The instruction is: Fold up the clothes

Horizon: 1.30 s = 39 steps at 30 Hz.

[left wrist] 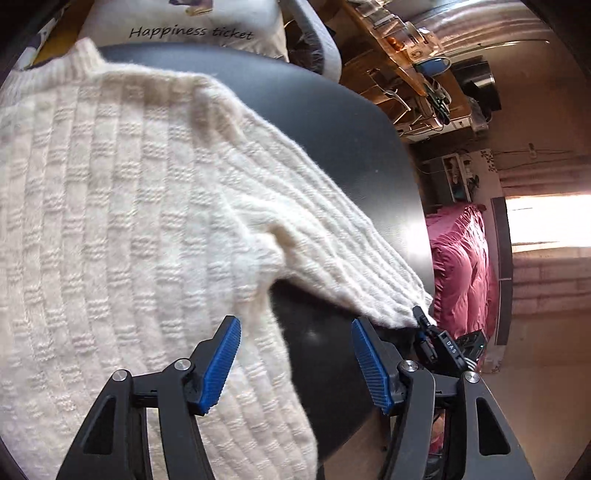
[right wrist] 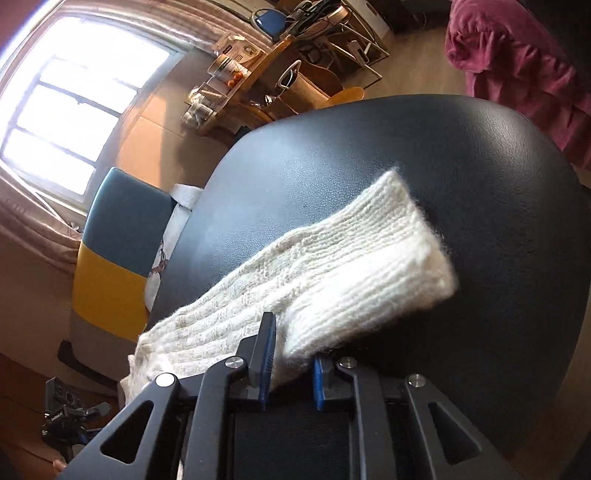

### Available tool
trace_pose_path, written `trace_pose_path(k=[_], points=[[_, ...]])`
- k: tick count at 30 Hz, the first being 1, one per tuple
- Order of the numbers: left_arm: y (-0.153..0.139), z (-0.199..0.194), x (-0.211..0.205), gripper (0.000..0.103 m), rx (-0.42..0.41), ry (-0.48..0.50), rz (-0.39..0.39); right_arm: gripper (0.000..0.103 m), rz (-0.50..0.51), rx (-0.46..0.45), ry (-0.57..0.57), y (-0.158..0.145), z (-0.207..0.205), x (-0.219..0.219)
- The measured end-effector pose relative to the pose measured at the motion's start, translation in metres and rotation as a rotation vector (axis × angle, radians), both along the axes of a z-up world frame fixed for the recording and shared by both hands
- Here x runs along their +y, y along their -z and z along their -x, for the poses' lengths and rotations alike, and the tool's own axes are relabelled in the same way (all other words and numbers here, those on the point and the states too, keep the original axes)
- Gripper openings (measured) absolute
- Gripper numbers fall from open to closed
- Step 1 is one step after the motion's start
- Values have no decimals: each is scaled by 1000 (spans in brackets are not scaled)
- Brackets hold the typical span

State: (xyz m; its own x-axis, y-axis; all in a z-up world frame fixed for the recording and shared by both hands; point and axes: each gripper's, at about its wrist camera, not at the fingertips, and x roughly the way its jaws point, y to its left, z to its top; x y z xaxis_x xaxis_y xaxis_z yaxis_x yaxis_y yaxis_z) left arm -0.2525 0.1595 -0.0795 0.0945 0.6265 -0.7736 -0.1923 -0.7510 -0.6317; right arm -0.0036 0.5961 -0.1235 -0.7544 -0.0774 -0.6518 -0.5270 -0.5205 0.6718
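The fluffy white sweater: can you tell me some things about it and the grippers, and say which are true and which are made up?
1. The sweater lies on a black table. True.
2. The left hand-held gripper is pinching the sweater. False: its blue pads are wide apart and hold nothing.
3. The right hand-held gripper is closed on the sleeve. True: the knit sits pinched between its pads.
4. The sweater is bright red. False: it is cream white; the pink cloth is beyond the table.
5. A cushion with writing sits past the sweater's collar. True.
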Motion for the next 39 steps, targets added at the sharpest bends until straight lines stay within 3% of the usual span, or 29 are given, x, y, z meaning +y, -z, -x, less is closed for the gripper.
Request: trace_pose_path(k=[5, 8, 12, 15, 16, 18, 21, 24, 25, 31, 37, 39], points=[[17, -8, -37, 64, -44, -41, -29, 30, -80, -28, -164, -7, 14, -10], [23, -8, -53, 64, -58, -54, -44, 30, -62, -59, -215, -9, 19, -5], [25, -11, -68, 64, -75, -75, -79, 30, -197, -140, -275, -16, 26, -24], [25, -14, -78, 64, -77, -85, -102, 29, -234, -219, -316, -19, 34, -31], [25, -15, -81, 64, -76, -89, -105, 27, -217, -244, -322, -20, 37, -28], [26, -17, -86, 64, -80, -94, -109, 9, -219, -271, -313, -23, 40, -26], [28, -21, -93, 64, -77, -98, -109, 7, -292, -279, -314, -37, 46, -29], [26, -26, -94, 64, -60, -84, -94, 6, -355, -167, -228, -79, 38, -18], [26, -26, -94, 64, -49, -78, -87, 6, -377, -170, -210, -83, 37, -14], [33, -26, -96, 64, -14, -42, -37, 6, -392, -345, -212, -39, 39, -2], [28, -13, -89, 64, 30, -18, 24, 6, -304, -302, -214, -19, 21, 9], [18, -3, -79, 64, 77, -11, 47, 6, -341, -285, -197, -23, 19, 11]])
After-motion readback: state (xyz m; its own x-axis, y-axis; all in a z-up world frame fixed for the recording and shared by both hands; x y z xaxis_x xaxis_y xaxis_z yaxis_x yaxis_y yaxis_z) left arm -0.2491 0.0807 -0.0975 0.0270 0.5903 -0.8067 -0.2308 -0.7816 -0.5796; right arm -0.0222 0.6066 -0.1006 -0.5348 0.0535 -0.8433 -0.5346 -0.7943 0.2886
